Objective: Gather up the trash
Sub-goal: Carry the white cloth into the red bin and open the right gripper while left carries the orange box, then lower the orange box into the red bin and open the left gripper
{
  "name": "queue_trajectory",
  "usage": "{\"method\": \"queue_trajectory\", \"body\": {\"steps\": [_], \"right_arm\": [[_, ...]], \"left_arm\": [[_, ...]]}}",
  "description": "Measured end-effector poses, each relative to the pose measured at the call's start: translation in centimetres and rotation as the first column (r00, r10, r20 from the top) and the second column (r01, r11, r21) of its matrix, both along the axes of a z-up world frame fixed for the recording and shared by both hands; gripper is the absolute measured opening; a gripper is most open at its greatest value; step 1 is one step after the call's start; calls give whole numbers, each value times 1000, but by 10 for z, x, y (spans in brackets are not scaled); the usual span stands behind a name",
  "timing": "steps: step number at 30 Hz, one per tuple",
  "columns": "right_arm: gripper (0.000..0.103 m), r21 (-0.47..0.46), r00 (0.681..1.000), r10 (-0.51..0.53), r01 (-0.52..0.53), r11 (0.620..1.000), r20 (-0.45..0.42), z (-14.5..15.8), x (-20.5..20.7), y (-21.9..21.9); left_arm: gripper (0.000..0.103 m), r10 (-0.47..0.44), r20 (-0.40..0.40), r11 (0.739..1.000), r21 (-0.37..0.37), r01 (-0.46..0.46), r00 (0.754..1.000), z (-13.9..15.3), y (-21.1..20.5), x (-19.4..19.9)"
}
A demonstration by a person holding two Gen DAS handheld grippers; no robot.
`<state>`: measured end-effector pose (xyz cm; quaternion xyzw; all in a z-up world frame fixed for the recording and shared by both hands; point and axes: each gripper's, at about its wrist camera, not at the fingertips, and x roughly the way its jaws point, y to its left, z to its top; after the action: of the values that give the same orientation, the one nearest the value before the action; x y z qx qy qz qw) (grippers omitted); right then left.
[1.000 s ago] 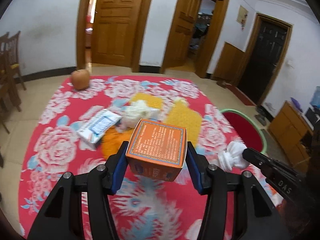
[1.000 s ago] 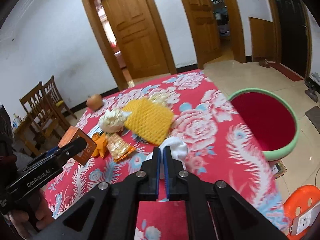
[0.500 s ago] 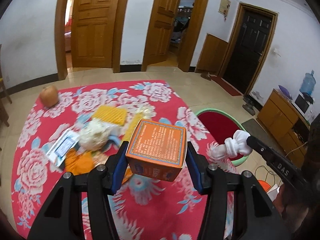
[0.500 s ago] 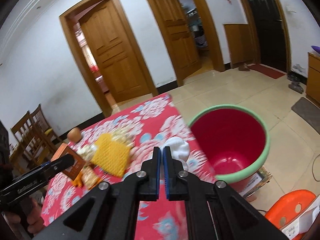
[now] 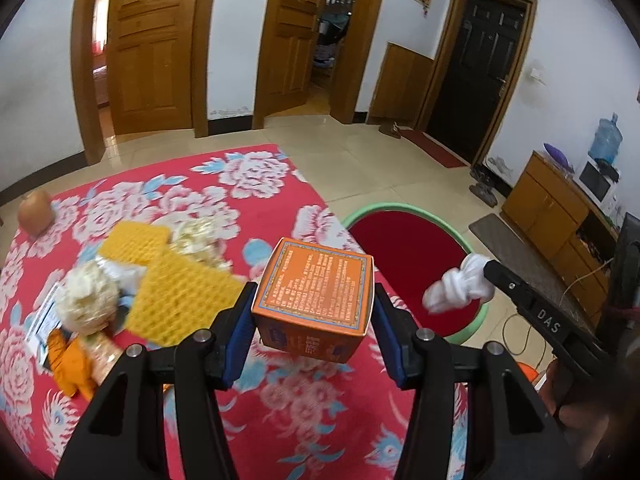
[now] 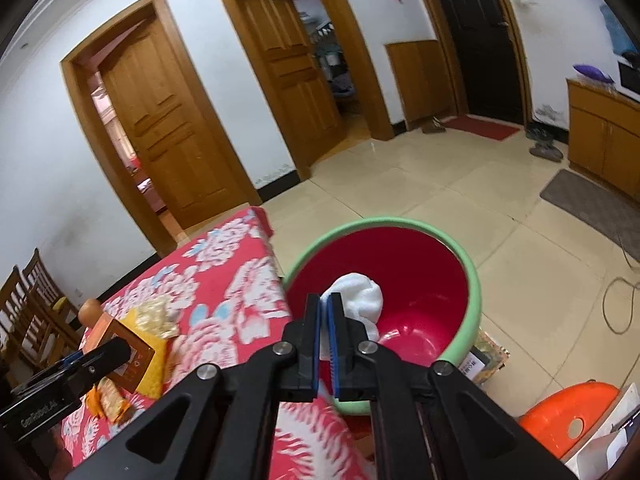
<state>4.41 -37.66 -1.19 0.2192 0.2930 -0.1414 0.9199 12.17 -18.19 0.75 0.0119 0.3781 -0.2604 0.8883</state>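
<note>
Trash rides in both tools: the right gripper [image 6: 323, 312] pinches a white tissue wad [image 6: 360, 298] above the red bin [image 6: 474, 280], ready to drop, while the left gripper [image 5: 312, 318] clamps an orange box [image 5: 314, 288] over the floral tablecloth [image 5: 240, 200].

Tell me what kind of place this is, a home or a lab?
Most likely a lived-in home: panelled wooden doors open onto other rooms, a floral red tablecloth covers the table, and a water jug stands on a wooden cabinet by the wall.

floral red tablecloth [image 5: 248, 184], yellow foam nets [image 5: 176, 300], apple [image 5: 35, 210], wrappers [image 5: 76, 364]
</note>
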Motion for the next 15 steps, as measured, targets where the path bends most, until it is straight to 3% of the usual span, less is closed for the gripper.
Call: {"method": "queue_trajectory", "body": {"steps": [4, 6, 15], "right_arm": [[9, 33, 1000, -23, 23, 999, -17, -8, 1, -13], [22, 40, 1000, -29, 29, 999, -12, -7, -2, -17], [45, 88, 993, -118, 117, 989, 15, 4, -31, -33]], "left_arm": [[55, -25, 10, 999, 24, 25, 1000, -1, -20, 4], [55, -36, 12, 999, 27, 36, 999, -2, -29, 6], [55, -97, -8, 994, 50, 98, 995, -16, -68, 15]]}}
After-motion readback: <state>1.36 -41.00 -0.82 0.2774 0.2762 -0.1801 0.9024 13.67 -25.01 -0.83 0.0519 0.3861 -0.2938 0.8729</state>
